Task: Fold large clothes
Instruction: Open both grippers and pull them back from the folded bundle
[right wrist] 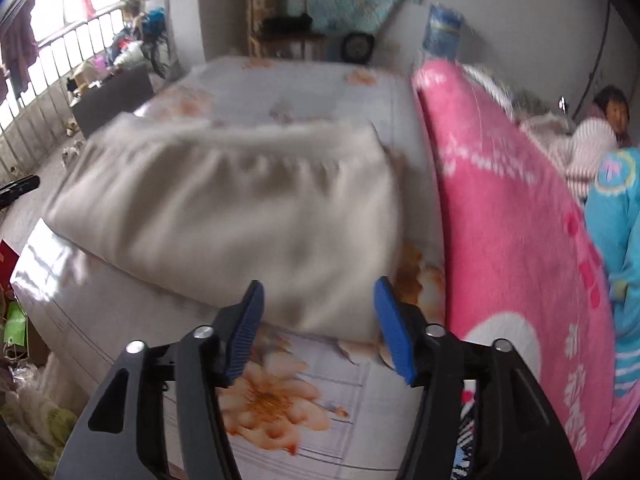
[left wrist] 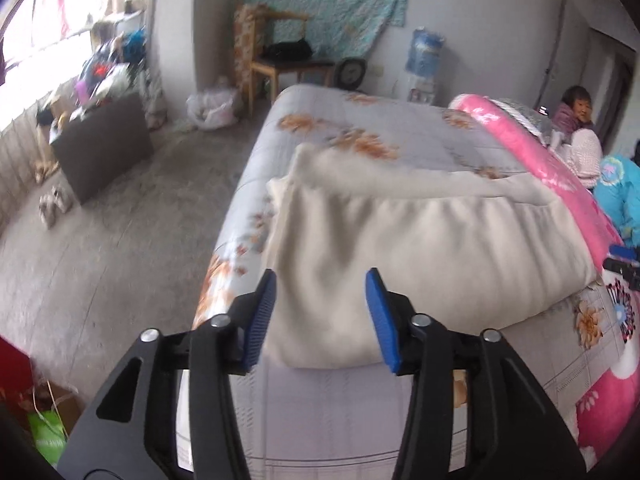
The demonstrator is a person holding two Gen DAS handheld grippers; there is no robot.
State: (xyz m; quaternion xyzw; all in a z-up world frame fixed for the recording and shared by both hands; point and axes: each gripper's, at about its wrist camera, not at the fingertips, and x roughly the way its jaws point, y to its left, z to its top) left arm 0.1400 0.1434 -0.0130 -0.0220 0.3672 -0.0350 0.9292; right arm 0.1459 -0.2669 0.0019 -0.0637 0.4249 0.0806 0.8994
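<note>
A cream garment [left wrist: 404,236] lies folded into a thick rectangle on the floral bed sheet [left wrist: 352,120]. My left gripper [left wrist: 321,312] stands open just before the garment's near left corner, nothing pressed between its blue pads. In the right wrist view the same cream garment [right wrist: 232,208] fills the middle, blurred. My right gripper [right wrist: 318,320] is open over the garment's near right corner, its pads apart from the cloth. The tip of the right gripper [left wrist: 622,266] shows at the far right edge of the left wrist view.
A rolled pink blanket [right wrist: 512,240] runs along the bed's right side. A person [left wrist: 578,112] sits beyond it, next to a blue garment [right wrist: 620,216]. Left of the bed are concrete floor, a dark box [left wrist: 106,144], a wooden chair [left wrist: 280,60] and a railing.
</note>
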